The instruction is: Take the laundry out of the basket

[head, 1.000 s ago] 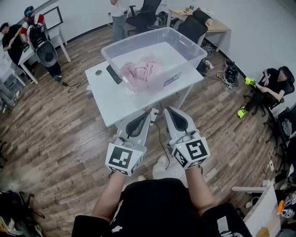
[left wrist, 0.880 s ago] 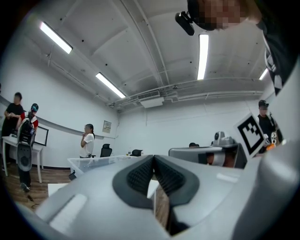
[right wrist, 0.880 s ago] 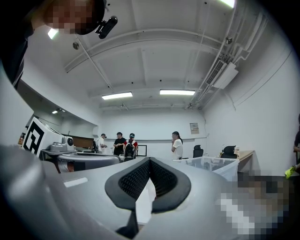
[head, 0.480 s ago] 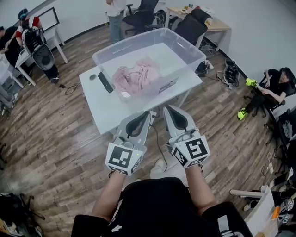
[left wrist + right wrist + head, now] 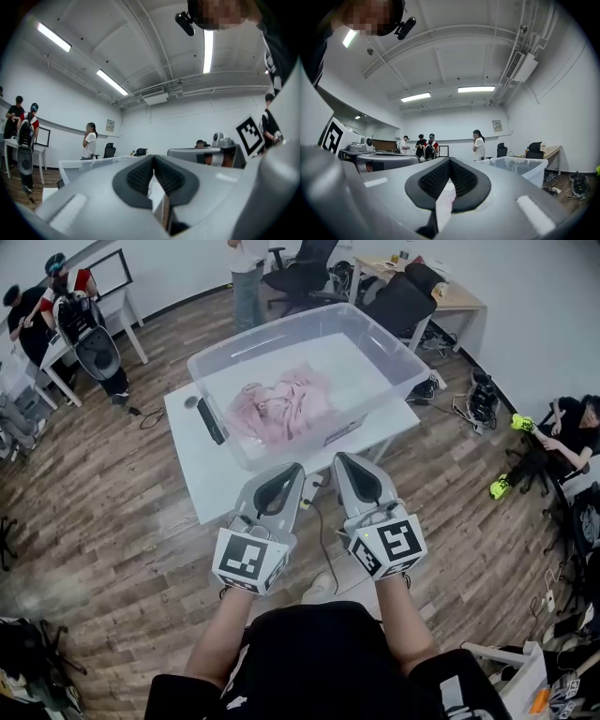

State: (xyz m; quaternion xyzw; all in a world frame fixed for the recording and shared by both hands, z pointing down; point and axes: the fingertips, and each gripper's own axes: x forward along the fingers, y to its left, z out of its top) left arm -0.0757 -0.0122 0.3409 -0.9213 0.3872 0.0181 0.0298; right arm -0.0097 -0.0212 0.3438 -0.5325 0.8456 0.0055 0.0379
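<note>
Wood-plank floor (image 5: 112,502) is seen all round a white table (image 5: 202,479) in an office room. Pink laundry (image 5: 281,409) is bunched inside the clear basket (image 5: 246,334), toward its 8 o'clock corner, and rests on the basket's bottom. The basket is set on the table and covers most of the top. At the basket's 9 o'clock a black bar (image 5: 211,420) lies on the bare table just beside the wall, and a small round disc (image 5: 192,401) is seen at the bar's 11 o'clock.

At 6 o'clock from the basket the two grippers are held side by side and level, pointed at the basket's near wall. The left gripper (image 5: 289,468) is clenched: its dark ribbed pads are pressed together at the tips with nothing between them. The right gripper (image 5: 343,458) is likewise closed and empty, its pads met at the tips. No contact with the laundry is made by either.

Farther out, a standing person (image 5: 248,277) is seen at 12 o'clock beside black chairs (image 5: 305,268). A wooden desk (image 5: 459,296) stands at 1 o'clock. A group of people (image 5: 56,306) is gathered at 10 o'clock, and a seated person (image 5: 562,427) is placed at 3 o'clock.
</note>
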